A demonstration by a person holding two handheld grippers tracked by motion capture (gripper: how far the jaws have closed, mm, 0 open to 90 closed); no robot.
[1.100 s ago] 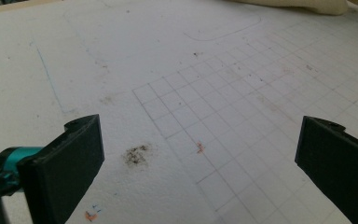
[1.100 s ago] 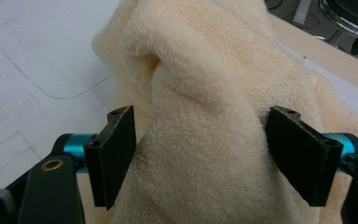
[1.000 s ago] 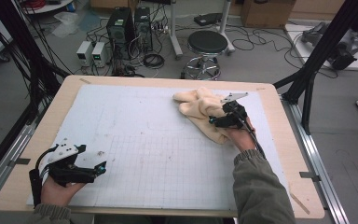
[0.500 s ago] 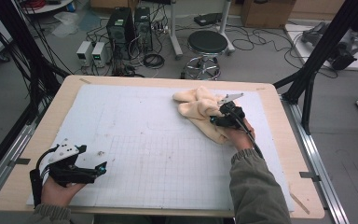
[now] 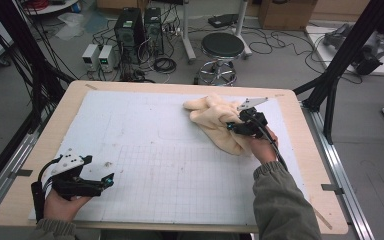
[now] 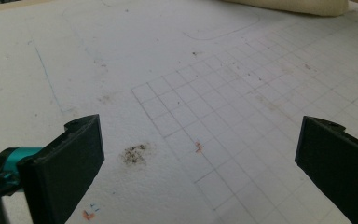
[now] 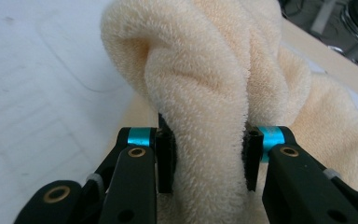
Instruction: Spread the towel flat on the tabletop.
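A: Well, your right claw (image 5: 234, 128) has just been closing, and now it pinches a fold of the cream towel (image 5: 214, 120) at two o'clock on the counter (image 5: 290, 165), forearm angled in from five.

B: And your left claw (image 5: 107, 181) rests at seven, jaws wide apart, nothing between. Gridded white mat (image 5: 180, 170); stool (image 5: 222, 47) beyond at twelve.

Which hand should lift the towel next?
Right. The right gripper has just closed on a fold of the towel, pads pressing both sides. The left gripper sits open at the table's near left corner, far from it.
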